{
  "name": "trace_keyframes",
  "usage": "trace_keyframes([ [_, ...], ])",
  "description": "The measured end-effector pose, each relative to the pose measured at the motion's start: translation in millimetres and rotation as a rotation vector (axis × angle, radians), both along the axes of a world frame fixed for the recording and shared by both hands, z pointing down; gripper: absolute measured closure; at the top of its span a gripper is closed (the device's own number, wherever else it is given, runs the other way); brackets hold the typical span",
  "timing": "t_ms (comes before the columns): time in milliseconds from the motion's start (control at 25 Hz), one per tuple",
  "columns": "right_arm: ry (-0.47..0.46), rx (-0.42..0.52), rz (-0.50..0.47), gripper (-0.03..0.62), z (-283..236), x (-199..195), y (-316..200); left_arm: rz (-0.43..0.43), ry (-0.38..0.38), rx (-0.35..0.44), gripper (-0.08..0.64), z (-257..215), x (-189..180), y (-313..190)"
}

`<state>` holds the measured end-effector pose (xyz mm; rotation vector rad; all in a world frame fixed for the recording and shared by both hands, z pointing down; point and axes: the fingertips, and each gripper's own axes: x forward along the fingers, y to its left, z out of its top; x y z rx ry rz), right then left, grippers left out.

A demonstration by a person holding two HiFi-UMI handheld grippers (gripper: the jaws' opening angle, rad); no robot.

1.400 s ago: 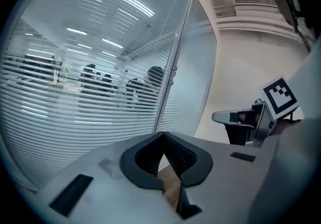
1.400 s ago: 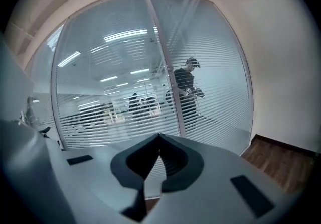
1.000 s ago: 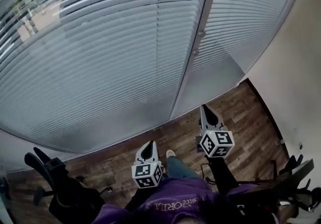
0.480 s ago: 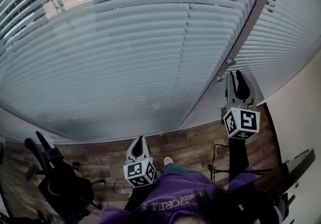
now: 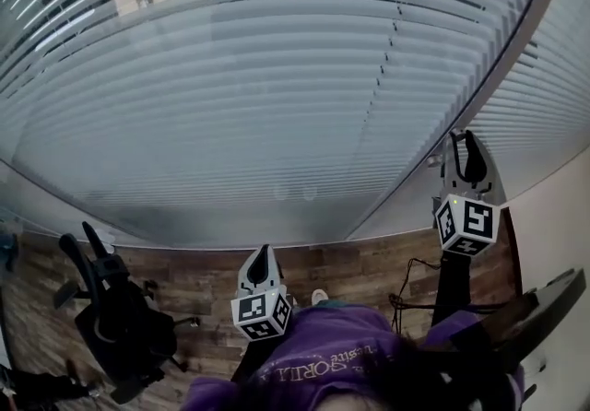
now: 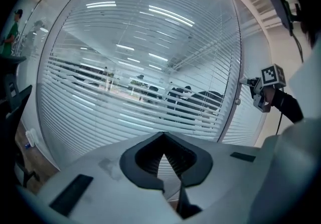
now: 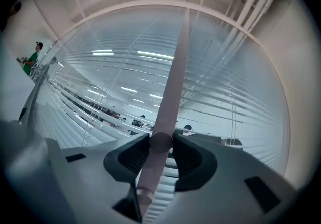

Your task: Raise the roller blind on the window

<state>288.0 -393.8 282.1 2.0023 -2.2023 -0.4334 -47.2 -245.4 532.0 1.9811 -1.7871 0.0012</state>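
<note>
Grey slatted blinds (image 5: pixel 277 105) cover the glass wall, lowered to the bottom. A pale post (image 5: pixel 502 59) divides two panes and carries two round knobs. My right gripper (image 5: pixel 464 146) is held level at the post. Its jaws have just been opening, and the upper knob (image 7: pixel 161 142) sits between the fingertips, close to both; I see no press on it. The second knob (image 7: pixel 145 197) is just below. My left gripper (image 5: pixel 259 257) hangs lower, in front of the blind and away from the post, shut and empty (image 6: pixel 163 136).
A black office chair (image 5: pixel 115 317) stands on the wood floor at the left. A beige wall (image 5: pixel 562 216) closes the right side, with a black cable (image 5: pixel 406 289) near its foot. A person in a green top (image 7: pixel 32 60) stands far left.
My right gripper has risen from near floor height to the post's knobs and its jaws have opened. The left gripper lifted slightly. The head view has tilted up the blind.
</note>
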Motion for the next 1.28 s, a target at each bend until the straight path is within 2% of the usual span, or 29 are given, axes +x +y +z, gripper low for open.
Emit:
trace_keyframes([
  [280,0.044,-0.002,0.018,0.472,-0.4,2.7,-0.9,-0.023,-0.01,-0.002,0.559,-0.1,-28.8,-8.0],
  [640,0.207,-0.01,0.053,0.472,12.5,2.5,-4.6,0.012,-0.003,-0.016,0.56,19.1,-26.6,-12.0],
  [880,0.219,-0.019,0.05,0.472,13.0,0.8,-4.7,0.011,0.0,-0.022,0.559,22.5,-31.0,-6.8],
  [960,0.283,-0.012,0.059,0.472,12.6,0.3,-4.5,0.011,0.001,-0.021,0.56,22.2,-29.9,-6.0],
  [1120,0.469,0.001,0.082,0.472,13.6,-3.3,-4.3,0.013,0.002,-0.022,0.559,23.5,-27.5,-4.2],
  [1200,0.51,0.005,0.075,0.472,13.6,-4.6,-5.2,0.012,0.005,-0.023,0.56,24.2,-27.2,-4.0],
  [1280,0.509,0.008,0.068,0.472,11.9,-6.1,-6.4,0.014,0.005,-0.022,0.56,24.0,-26.3,-4.6],
])
